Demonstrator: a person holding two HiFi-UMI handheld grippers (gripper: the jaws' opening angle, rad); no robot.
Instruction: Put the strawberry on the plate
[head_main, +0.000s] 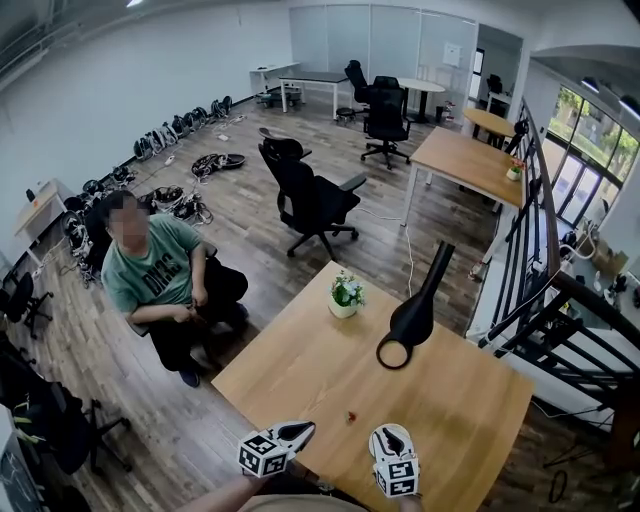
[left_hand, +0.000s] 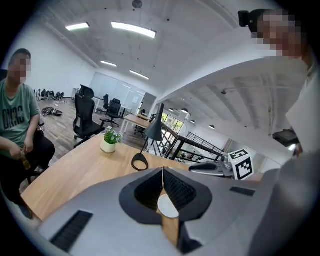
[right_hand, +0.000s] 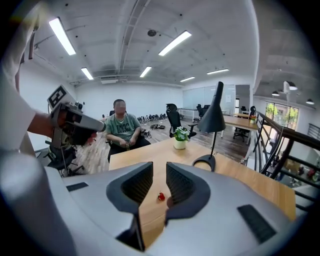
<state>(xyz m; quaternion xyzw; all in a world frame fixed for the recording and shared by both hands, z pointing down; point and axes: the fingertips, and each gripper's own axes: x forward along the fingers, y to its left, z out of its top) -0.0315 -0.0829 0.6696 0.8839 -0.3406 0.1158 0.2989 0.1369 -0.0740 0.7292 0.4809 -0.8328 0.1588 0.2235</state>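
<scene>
Head view puts the strawberry (head_main: 350, 416) on the bench (head_main: 450, 400), toward its near edge, just beyond your right claw (head_main: 389, 432), which is all but closed and empty. Your left claw (head_main: 305, 430) is pinched together, empty too. Nothing is done yet: no plate shows anywhere, and the pickup remains.

light: bright, even; ceiling strip lights (right_hand: 62, 36), daylight from far-right windows (head_main: 590, 160) | shadows: soft, faint on table (head_main: 300, 370) | glare: tubes blown out | distortion: heavy fisheye, dark corners | focus: near foreground soft
</scene>
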